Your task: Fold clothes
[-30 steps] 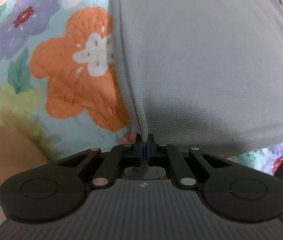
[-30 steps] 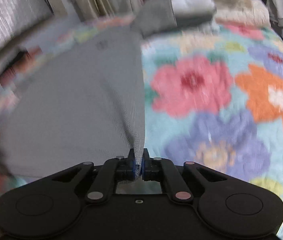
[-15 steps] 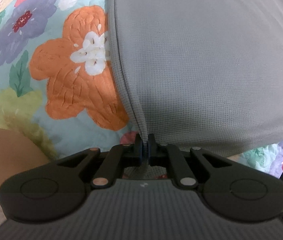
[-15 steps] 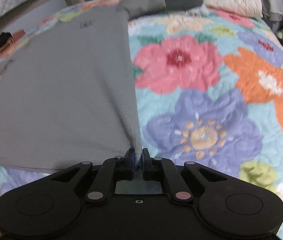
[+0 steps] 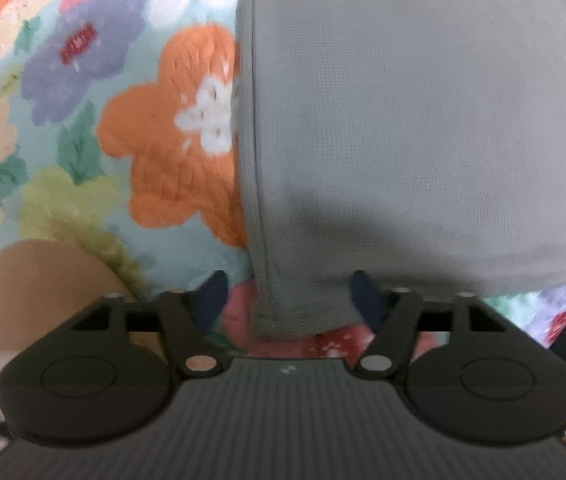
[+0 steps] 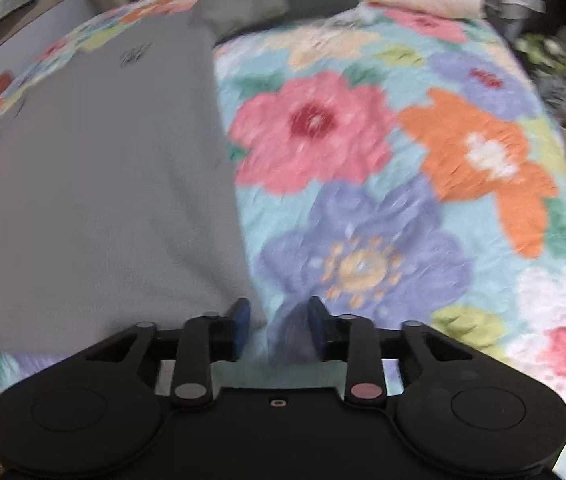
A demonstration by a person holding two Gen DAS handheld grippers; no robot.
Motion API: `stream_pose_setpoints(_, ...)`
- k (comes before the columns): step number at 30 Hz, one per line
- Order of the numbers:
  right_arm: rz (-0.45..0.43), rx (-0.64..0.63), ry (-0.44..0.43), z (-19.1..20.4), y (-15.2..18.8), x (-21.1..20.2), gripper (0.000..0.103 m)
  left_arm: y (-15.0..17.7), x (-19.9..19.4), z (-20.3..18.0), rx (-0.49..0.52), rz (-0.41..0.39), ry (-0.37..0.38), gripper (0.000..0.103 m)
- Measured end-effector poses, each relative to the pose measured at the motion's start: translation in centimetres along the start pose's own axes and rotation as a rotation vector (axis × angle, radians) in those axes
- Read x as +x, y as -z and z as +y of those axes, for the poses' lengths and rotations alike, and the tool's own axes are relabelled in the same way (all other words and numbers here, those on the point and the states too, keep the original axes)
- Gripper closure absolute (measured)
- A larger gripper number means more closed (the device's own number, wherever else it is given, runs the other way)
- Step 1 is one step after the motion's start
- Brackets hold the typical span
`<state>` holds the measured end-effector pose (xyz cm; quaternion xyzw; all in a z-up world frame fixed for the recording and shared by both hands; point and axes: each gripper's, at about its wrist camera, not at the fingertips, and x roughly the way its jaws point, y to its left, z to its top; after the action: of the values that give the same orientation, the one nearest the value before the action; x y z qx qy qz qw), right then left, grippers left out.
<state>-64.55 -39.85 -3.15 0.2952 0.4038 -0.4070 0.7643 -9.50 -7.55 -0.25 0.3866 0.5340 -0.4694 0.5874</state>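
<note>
You have nothing legible here. The grey shirt [image 6: 95, 184] carries a small dark mark near its far end in the right wrist view, but blur leaves it unreadable. The left gripper's housing [image 5: 287, 416] bears a tiny pale emblem at its front edge, too small to make out.

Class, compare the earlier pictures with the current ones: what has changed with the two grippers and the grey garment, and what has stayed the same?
Both grippers let go: the left gripper and right gripper have just been opening, releasing the grey garment; its corners now lie loose. The garment stays spread flat on the floral quilt.
</note>
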Motion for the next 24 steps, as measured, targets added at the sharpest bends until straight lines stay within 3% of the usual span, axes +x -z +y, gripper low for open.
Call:
stream_pose_setpoints(2,-0.031,-0.042,0.001,1.1,-2.1,-1.6,0.047,-0.2,-1.6,-3.4,0.029,-0.028,0.001,0.017)
stream_pose_setpoints(4,-0.078,-0.084,-0.002,2.5,-3.9,-2.8,0.044,-3.0,-2.8,-6.5,0.055,-0.077,-0.012,0.013)
stream_pose_setpoints(7,-0.088,-0.129,-0.072,5.0,-5.9,-3.4,0.039,-4.4,-3.3,-9.5,0.079,-0.125,-0.009,0.011)
stream_pose_setpoints(12,-0.03,-0.21,-0.222,10.7,-8.4,-2.3,0.034,-6.1,-3.8,-12.5,0.093,-0.182,-0.005,0.011)
stream_pose_setpoints(15,-0.039,-0.286,-0.242,14.1,-9.0,-2.2,0.02,-6.9,-4.1,-14.3,0.127,-0.214,-0.045,0.009)
stream_pose_setpoints(19,-0.069,-0.403,-0.251,17.4,-9.8,-2.5,0.018,-6.8,-5.2,-16.8,0.182,-0.242,-0.104,0.007)
stream_pose_setpoints(24,-0.051,-0.441,-0.286,18.9,-10.9,-3.4,0.016,-6.6,-6.4,-18.3,0.187,-0.242,-0.084,0.002)
